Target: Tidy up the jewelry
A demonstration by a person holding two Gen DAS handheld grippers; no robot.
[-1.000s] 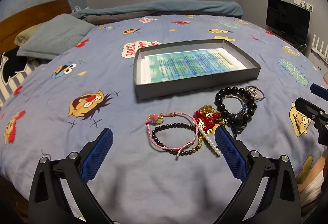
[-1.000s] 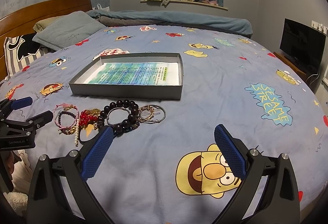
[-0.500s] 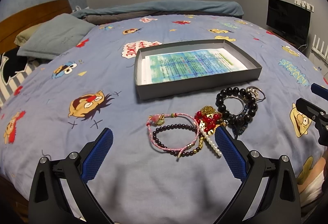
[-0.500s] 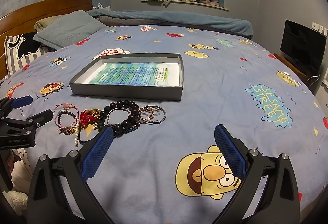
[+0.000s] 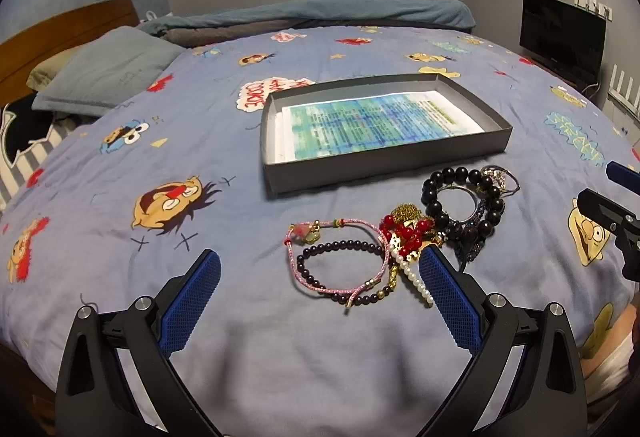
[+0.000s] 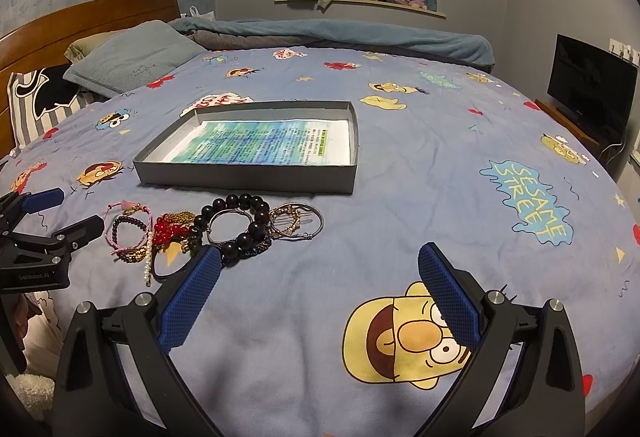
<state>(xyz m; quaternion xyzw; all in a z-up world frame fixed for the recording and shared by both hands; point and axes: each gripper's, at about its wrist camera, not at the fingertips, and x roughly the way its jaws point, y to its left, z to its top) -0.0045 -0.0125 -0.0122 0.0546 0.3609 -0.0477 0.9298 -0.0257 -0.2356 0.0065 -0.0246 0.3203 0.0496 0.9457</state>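
A pile of jewelry lies on the blue cartoon bedspread in front of a shallow grey box [image 5: 384,173] lined with a printed sheet. It holds a pink cord bracelet [image 5: 340,257], a small dark bead bracelet [image 5: 340,247], red beads [image 5: 404,233], a pearl strand [image 5: 416,281], a large black bead bracelet [image 5: 460,197] and silver bangles [image 6: 296,221]. My left gripper [image 5: 320,269] is open and empty, just short of the pink bracelet. My right gripper [image 6: 320,269] is open and empty, to the right of the pile; the grey box [image 6: 248,177] lies beyond.
Pillows [image 5: 104,77] and a wooden headboard [image 6: 80,17] are at the left. A folded blanket [image 5: 320,13] lies at the far end. A black TV [image 6: 592,93] stands at the right. The left gripper's fingers [image 6: 52,197] show at the right wrist view's left edge.
Both grippers have stayed almost still. The left wrist view has shifted very slightly; the jewelry and box have not moved.
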